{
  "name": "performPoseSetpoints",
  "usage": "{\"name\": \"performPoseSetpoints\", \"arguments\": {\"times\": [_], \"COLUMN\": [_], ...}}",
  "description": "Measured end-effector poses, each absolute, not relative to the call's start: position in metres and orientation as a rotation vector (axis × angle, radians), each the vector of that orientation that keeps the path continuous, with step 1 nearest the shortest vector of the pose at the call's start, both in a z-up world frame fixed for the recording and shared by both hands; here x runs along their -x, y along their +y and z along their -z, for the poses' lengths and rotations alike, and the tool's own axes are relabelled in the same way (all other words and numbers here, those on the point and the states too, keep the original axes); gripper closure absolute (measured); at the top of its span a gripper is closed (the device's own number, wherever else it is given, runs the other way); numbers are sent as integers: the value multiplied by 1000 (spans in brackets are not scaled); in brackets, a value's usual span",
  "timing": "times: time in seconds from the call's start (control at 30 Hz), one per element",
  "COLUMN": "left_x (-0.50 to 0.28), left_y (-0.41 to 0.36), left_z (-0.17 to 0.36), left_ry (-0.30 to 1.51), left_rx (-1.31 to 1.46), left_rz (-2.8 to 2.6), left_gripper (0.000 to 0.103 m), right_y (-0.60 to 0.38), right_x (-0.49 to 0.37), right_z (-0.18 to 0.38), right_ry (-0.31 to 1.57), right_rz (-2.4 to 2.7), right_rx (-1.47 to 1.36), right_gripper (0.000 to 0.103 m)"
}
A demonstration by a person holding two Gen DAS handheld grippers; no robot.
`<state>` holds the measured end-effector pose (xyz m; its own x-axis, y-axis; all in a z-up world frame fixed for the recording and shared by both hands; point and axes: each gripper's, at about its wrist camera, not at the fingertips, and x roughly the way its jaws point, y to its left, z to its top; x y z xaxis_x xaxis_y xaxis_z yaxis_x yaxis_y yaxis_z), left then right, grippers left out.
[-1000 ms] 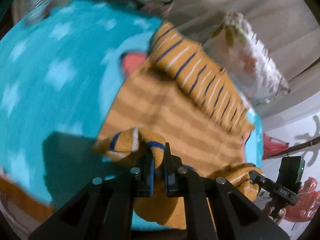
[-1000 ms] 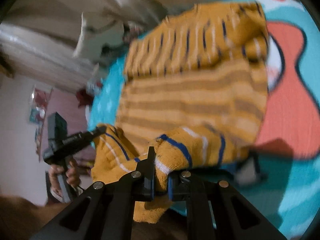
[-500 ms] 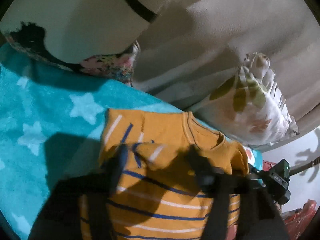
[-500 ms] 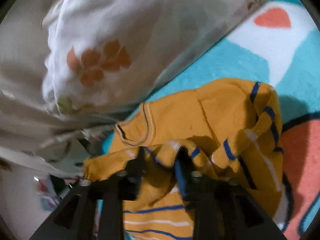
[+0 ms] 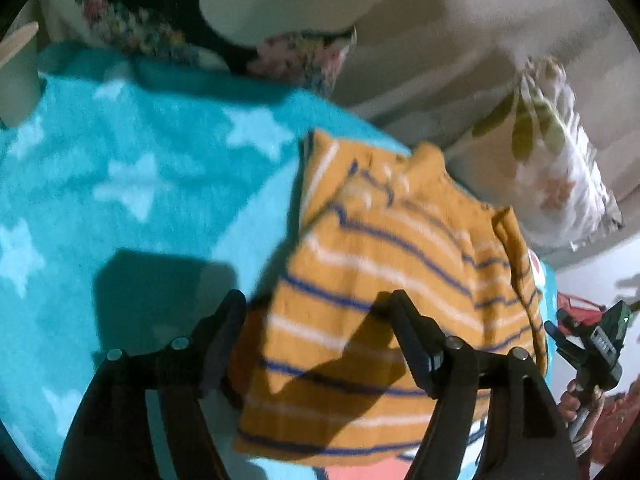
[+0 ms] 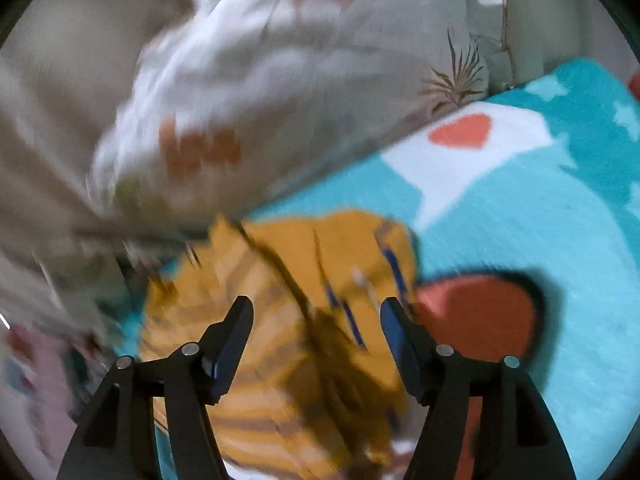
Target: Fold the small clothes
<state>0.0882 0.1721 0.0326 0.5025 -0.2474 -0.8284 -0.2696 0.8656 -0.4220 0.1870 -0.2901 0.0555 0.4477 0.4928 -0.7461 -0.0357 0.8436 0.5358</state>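
Observation:
A small mustard-yellow shirt (image 5: 384, 280) with blue and white stripes lies folded over on a turquoise star blanket (image 5: 132, 184). Above its near edge hangs my left gripper (image 5: 316, 312), its jaws opening wide, the cloth below them and not pinched. The right wrist view is blurred: the same shirt (image 6: 288, 300) lies under my right gripper (image 6: 316, 316), whose jaws are also opening with no fabric pressed between the pads. At the right edge of the left wrist view a hand holds the other gripper's handle (image 5: 596, 344).
A white pillow with leaf and flower prints (image 6: 280, 80) borders the shirt's far side. A beige sheet (image 5: 460, 52) lies behind it. A floral black-and-white cushion (image 5: 208, 32) sits at the blanket's far edge. The blanket carries red and white patches (image 6: 476, 320).
Both grippers were shut on the shirt's hem, carried it over toward the collar, and have let go. The striped side now lies on top and both pairs of jaws stand apart.

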Motion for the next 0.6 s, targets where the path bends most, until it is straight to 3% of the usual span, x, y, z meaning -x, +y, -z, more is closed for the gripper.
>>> {"name": "performPoseSetpoints", "arguments": {"times": [0.27,0.37,0.4,0.43,0.47,0.53,0.6], "left_x": [-88,-99,-102,-105,-108,-104,-90], "left_y": [141,124,121,118,117,115,116], "left_z": [-12,-13,-14,-14,-14,-21,-37], "left_ry": [1034,1057,1062,1075,1095,1096,1085], "left_rx": [587,527,516,520,544,544,528], "left_rz": [103,40,29,39,58,37,29], "left_gripper": [7,8,27,42,70,78,80], "right_y": [-283,-269,-268,-267,-266,-270,-279], "right_x": [-128,-130,-135,-141,-150,-166,-172], "right_z": [-28,-16,-12,-11,-11,-6,-1], "right_ry": [1119,1146,1140,1114,1101,1135,1164], "right_rz": [-359,-337,-331,-325,-316,-339,-398], "right_rx": [-509,-427,-417,-426,-446,-551,-673], "right_gripper": [23,22,22,28,49,68,74]}}
